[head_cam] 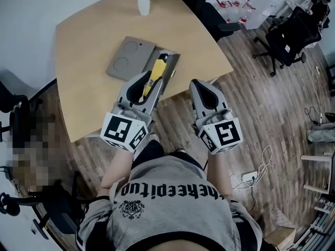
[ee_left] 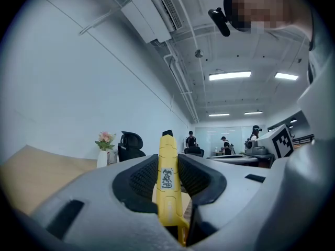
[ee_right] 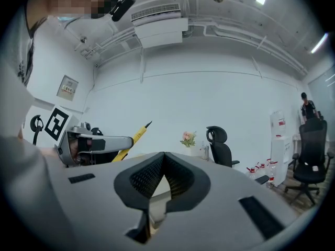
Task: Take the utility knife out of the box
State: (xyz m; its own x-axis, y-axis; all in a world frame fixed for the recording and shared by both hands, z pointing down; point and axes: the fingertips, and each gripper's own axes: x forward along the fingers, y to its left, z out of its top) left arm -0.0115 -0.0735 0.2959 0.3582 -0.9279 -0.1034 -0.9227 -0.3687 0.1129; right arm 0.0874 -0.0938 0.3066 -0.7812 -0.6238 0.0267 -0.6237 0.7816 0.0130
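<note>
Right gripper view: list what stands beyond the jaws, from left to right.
left gripper → knife → flowers → black chair → water dispenser

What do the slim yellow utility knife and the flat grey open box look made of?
Yellow utility knife: likely moulded plastic, smooth with slight sheen and stuck-on label. Grey box: matte, round recesses pressed in lid; plastic or pulp, unclear.
</note>
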